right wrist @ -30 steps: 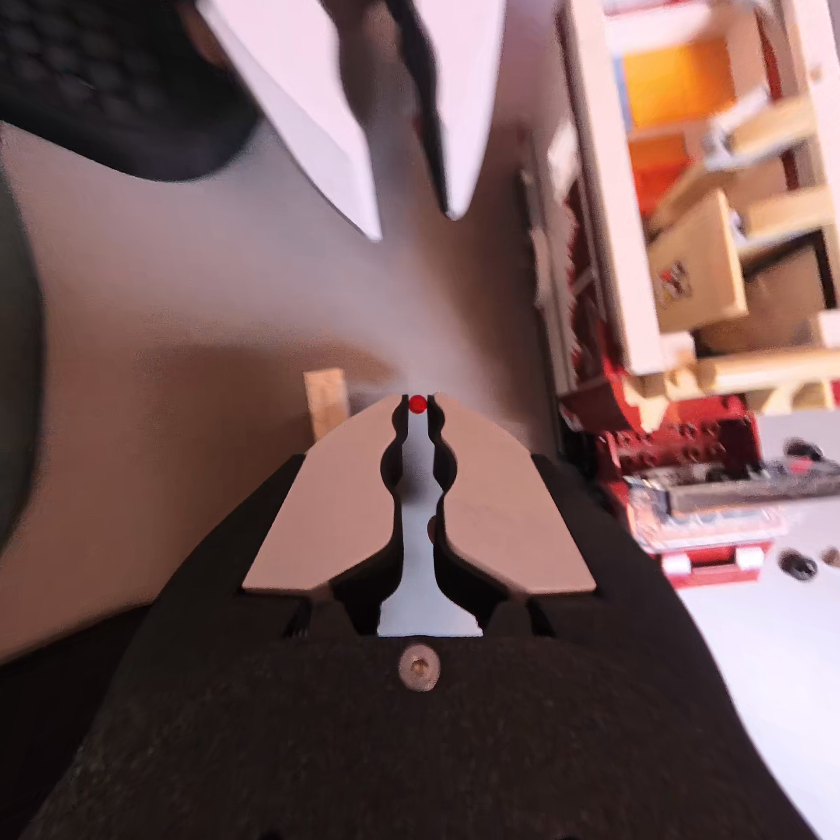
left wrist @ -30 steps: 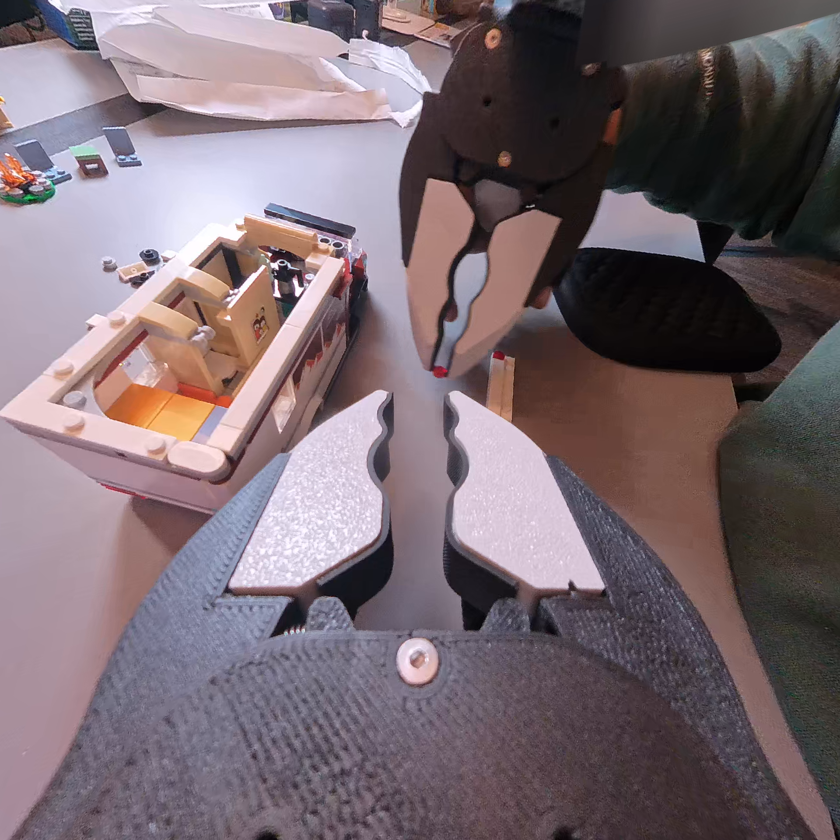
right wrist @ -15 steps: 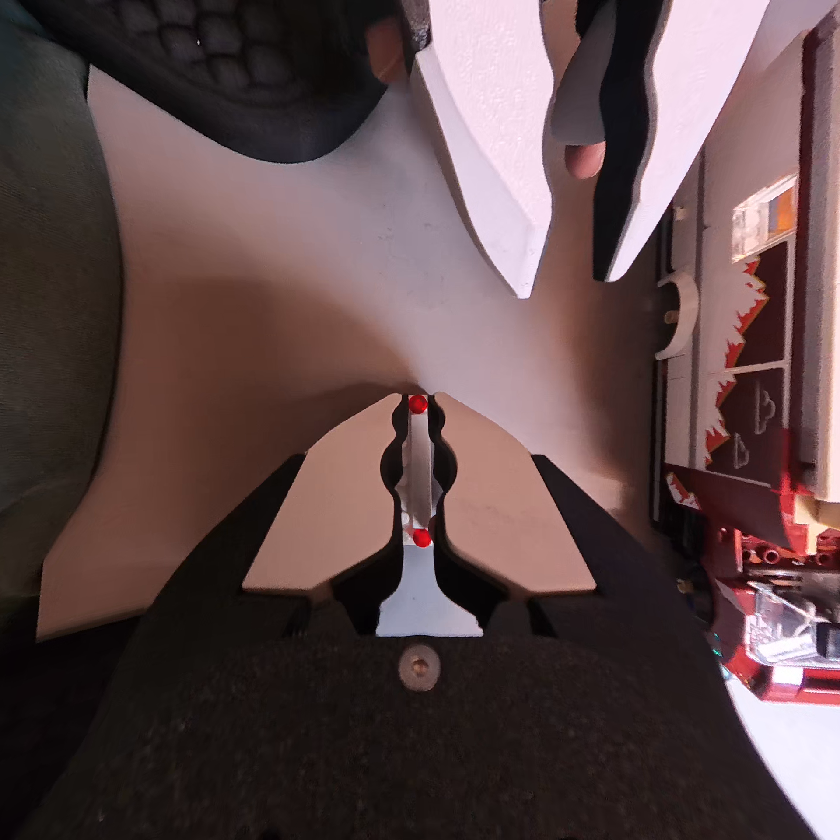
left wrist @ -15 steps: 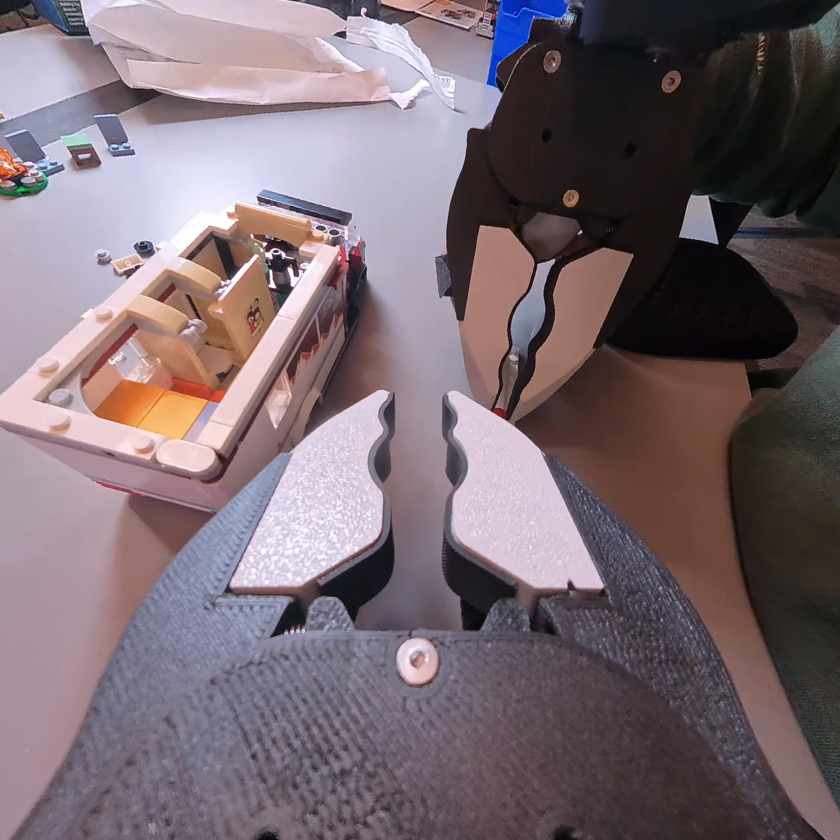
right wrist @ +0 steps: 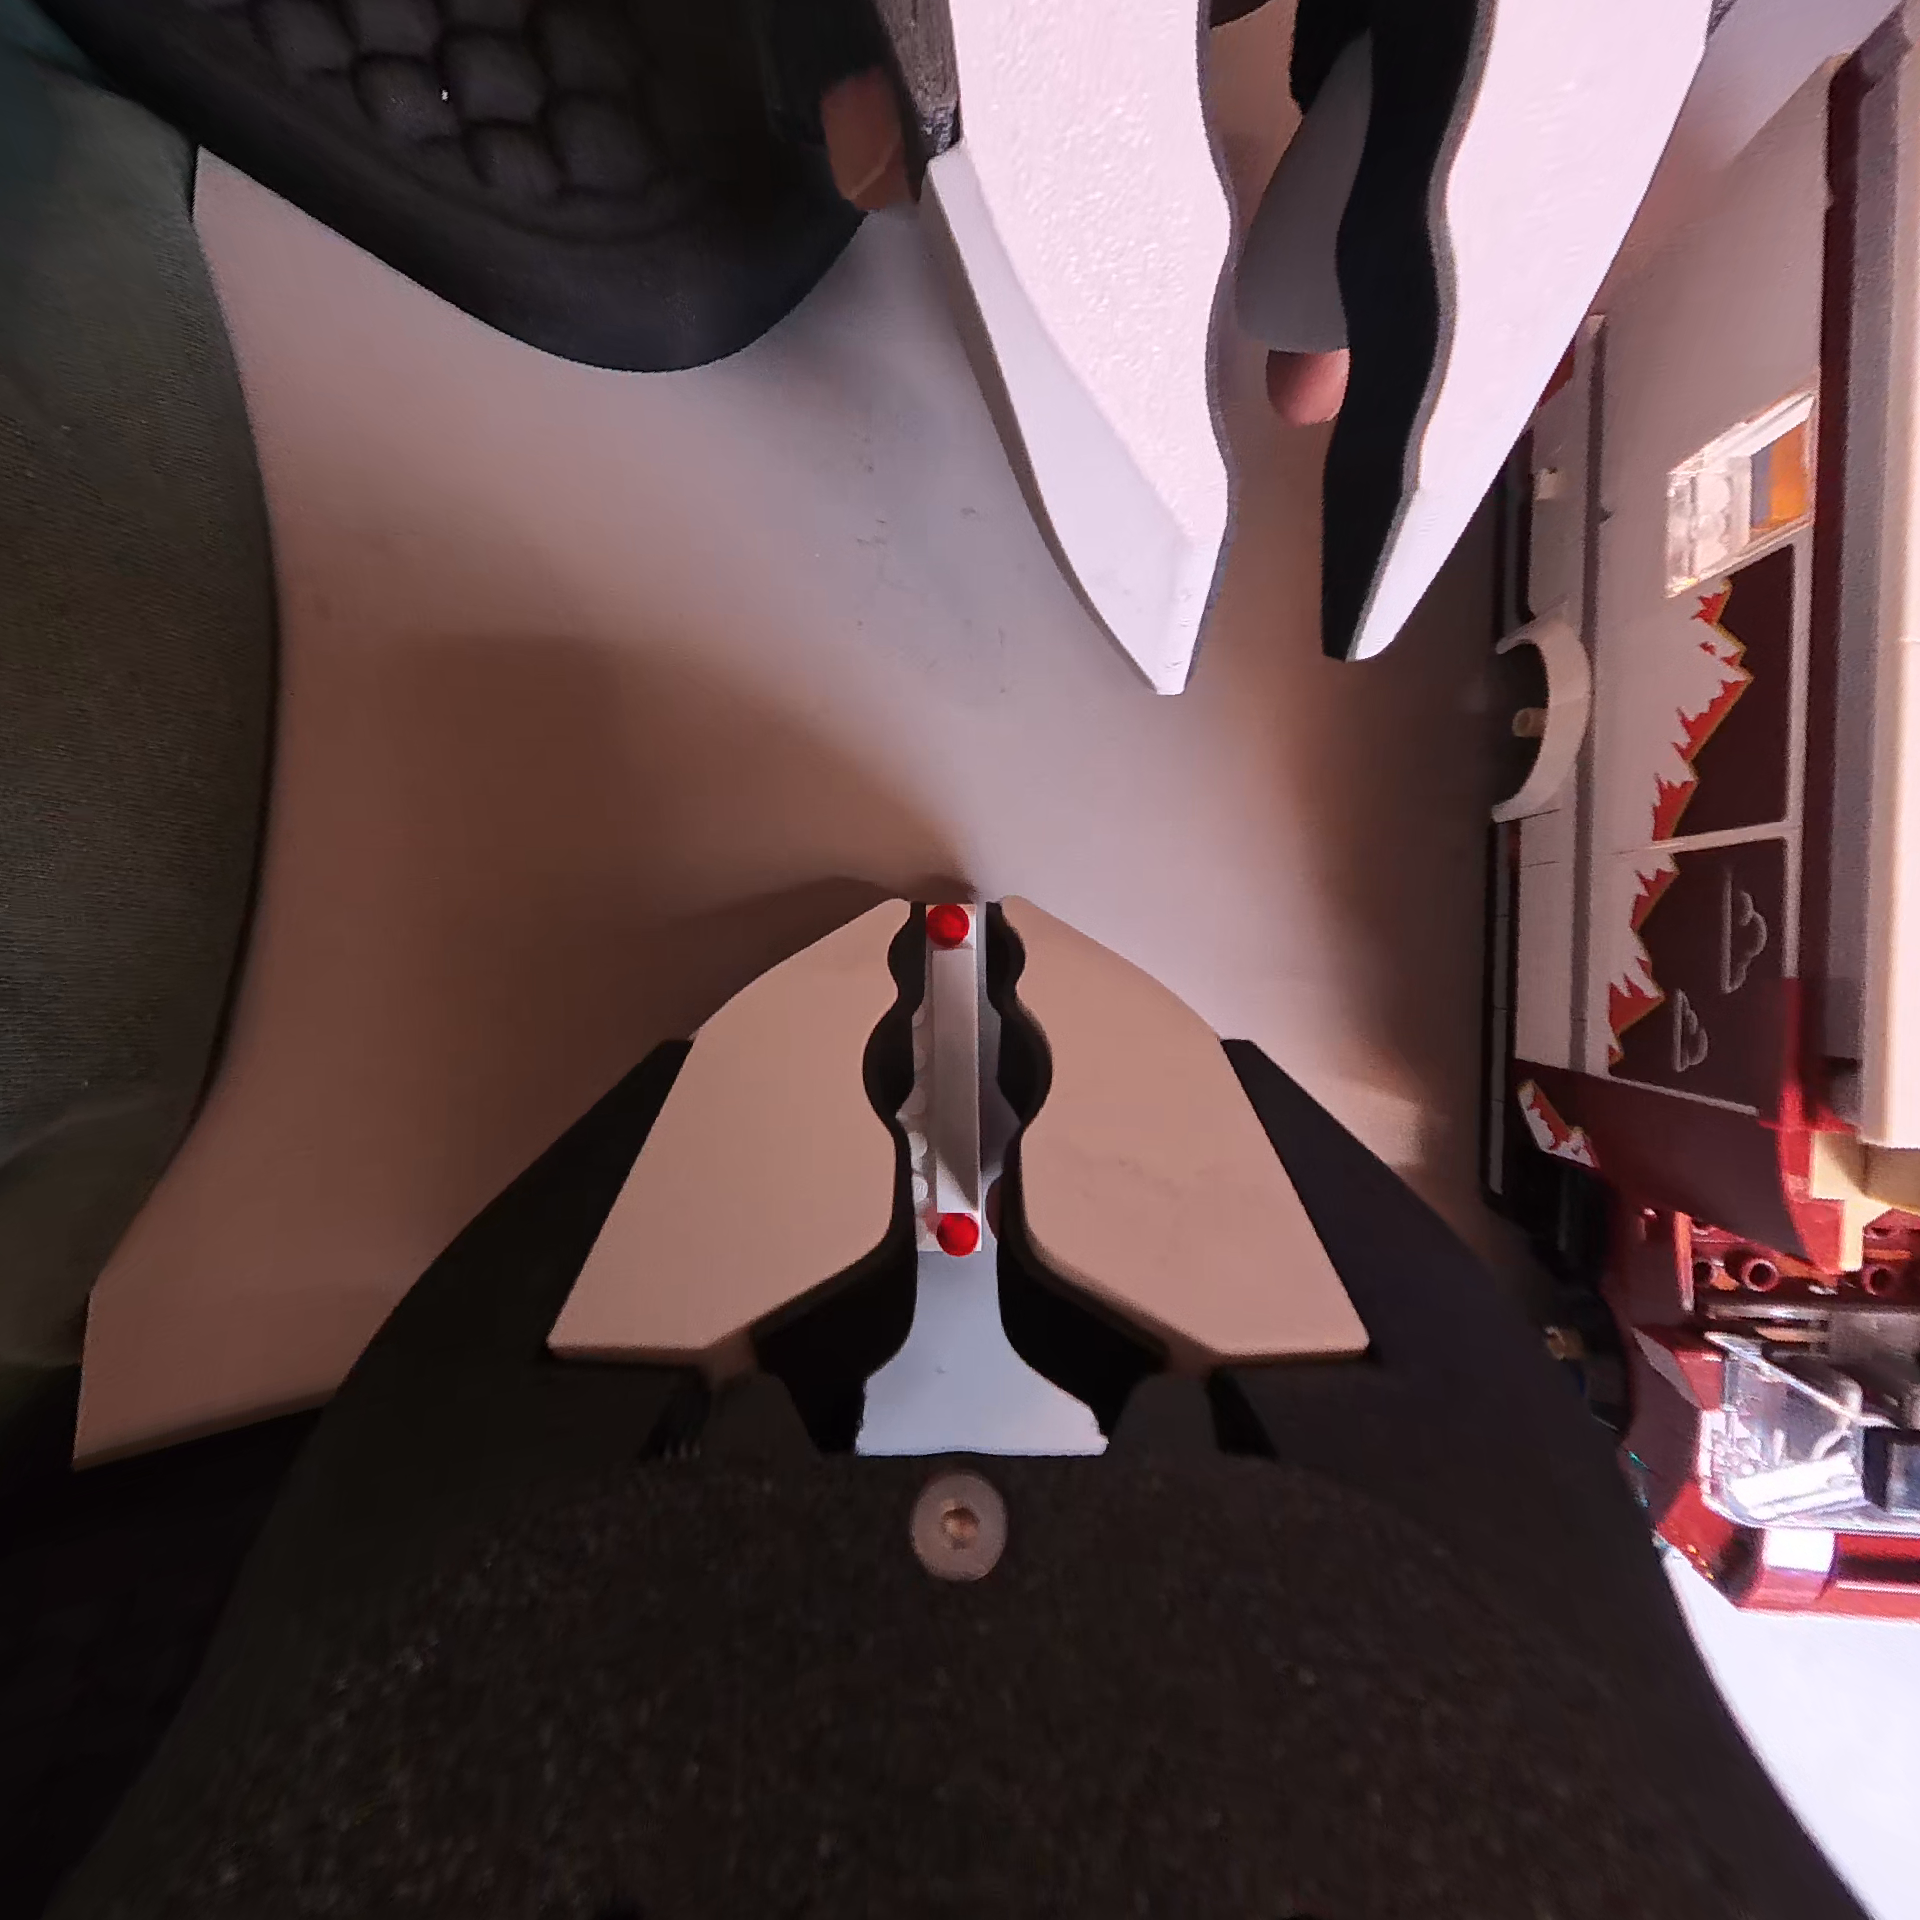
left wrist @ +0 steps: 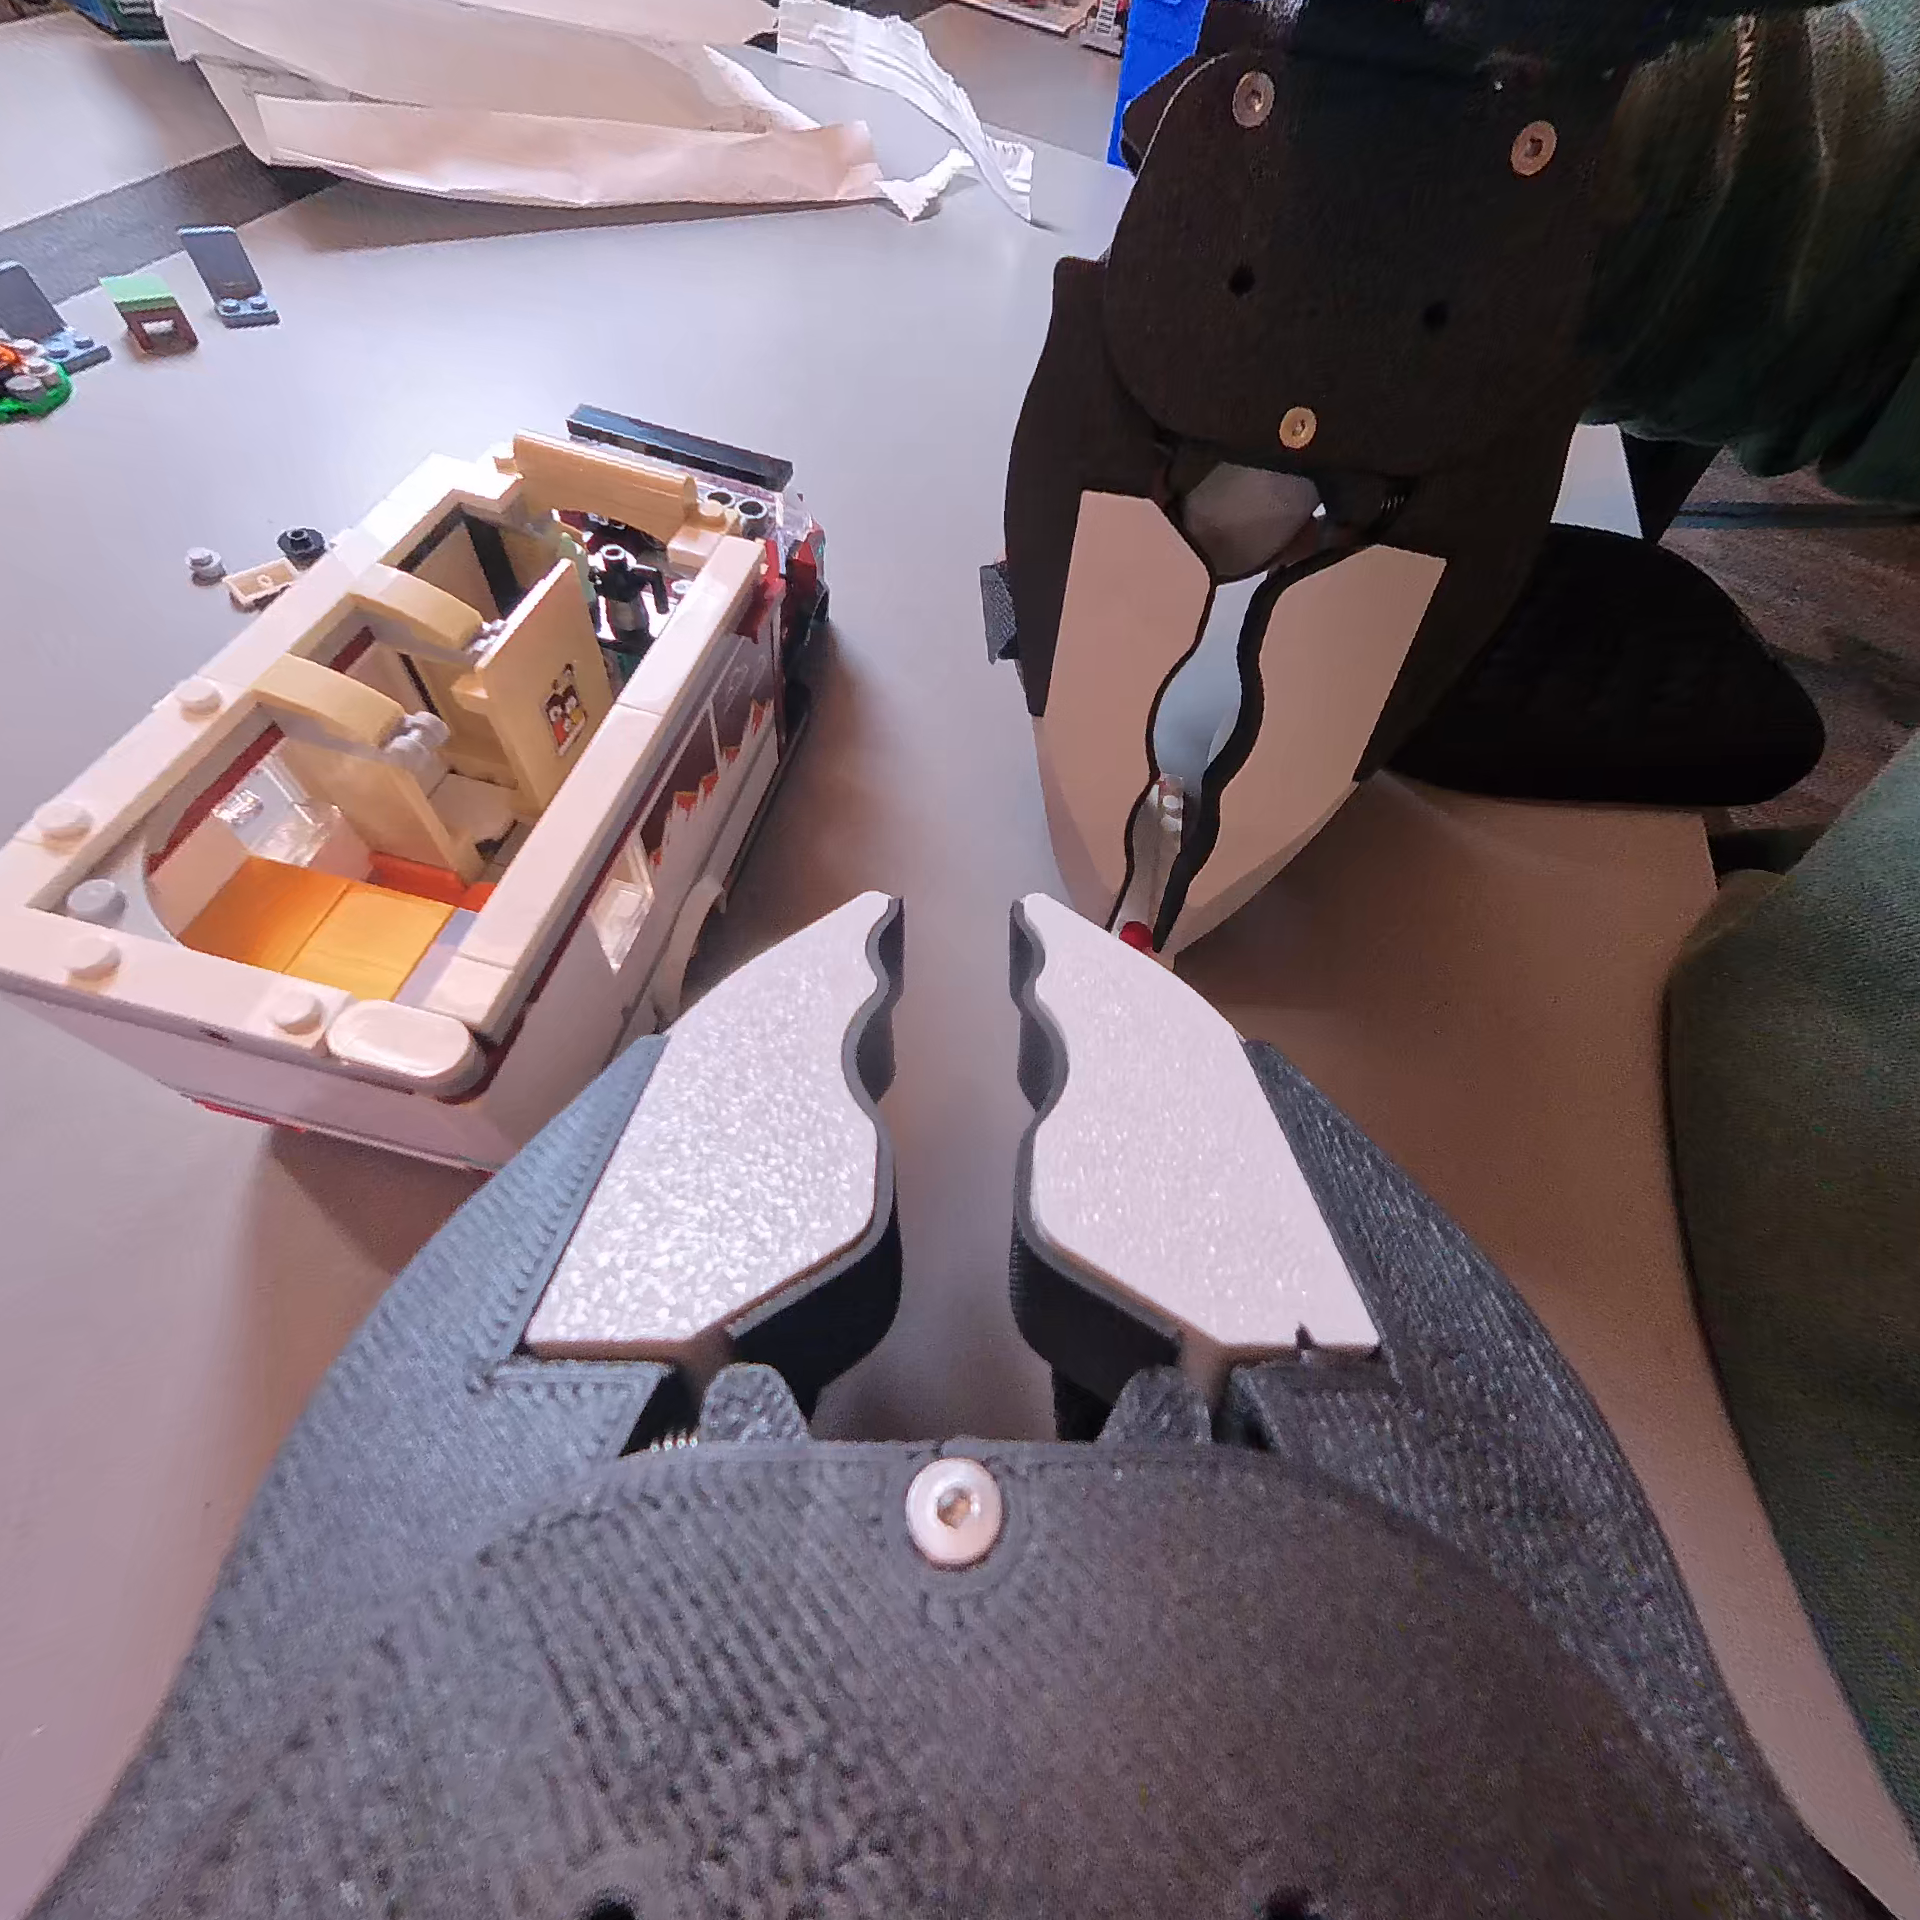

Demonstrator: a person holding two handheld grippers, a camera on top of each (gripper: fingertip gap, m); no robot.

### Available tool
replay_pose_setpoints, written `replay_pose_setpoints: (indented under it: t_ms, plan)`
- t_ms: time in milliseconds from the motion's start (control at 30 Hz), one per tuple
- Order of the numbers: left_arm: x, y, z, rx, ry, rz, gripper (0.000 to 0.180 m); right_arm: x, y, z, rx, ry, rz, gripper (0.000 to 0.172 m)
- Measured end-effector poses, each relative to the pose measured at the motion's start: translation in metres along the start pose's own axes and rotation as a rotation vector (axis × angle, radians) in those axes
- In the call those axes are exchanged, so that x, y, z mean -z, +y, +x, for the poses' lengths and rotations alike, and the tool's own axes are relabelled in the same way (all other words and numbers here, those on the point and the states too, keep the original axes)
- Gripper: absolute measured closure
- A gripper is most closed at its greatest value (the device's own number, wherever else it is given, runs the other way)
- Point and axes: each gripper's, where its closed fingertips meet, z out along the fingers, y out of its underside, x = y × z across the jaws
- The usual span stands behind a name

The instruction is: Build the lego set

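Observation:
My left gripper (left wrist: 956, 914) is open and empty, low over the grey table (left wrist: 727, 312), just right of a white toy brick van (left wrist: 416, 790) with an open roof. My right gripper (right wrist: 951, 909) is shut on a long white brick strip (right wrist: 956, 1081) with a red round stud at each end. The strip lies lengthwise between the pads. In the left wrist view the right gripper (left wrist: 1143, 935) points down at the table, its tips close beside my left gripper's right fingertip (left wrist: 1049, 935). The right wrist view shows the left gripper (right wrist: 1262, 665) ahead and the van (right wrist: 1714, 831) at the right.
Crumpled white paper (left wrist: 520, 104) lies at the back. Small loose bricks (left wrist: 156, 322) sit at the far left, and tiny pieces (left wrist: 260, 566) beside the van. A black chair seat (left wrist: 1610, 675) and a person's green sleeve (left wrist: 1808, 1143) are at the right. Spacing between my two grippers at the tips: around 6 centimeters. From my left tips it is roughly 8 centimeters to the white toy brick van (left wrist: 416, 790); from my right, 15 centimeters.
A second ago the right gripper showed only a red stud at its tips, and a strip lay on the table. Now the strip sits between its pads. The right gripper came closer to my left gripper.

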Motion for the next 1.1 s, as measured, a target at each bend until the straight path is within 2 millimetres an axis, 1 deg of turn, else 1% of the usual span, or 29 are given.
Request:
replay_pose_setpoints:
  t_ms: [533, 1100]
  plan:
    - [-0.0012, 0.0022, 0.0008, -0.004, 0.004, -0.011, 0.161, 0.0005, 0.0008, 0.0017, -0.017, -0.002, 0.018, 0.158]
    - [-0.0031, 0.0046, 0.002, -0.008, 0.012, -0.024, 0.162, 0.0014, 0.003, 0.0021, -0.066, -0.042, 0.038, 0.147]
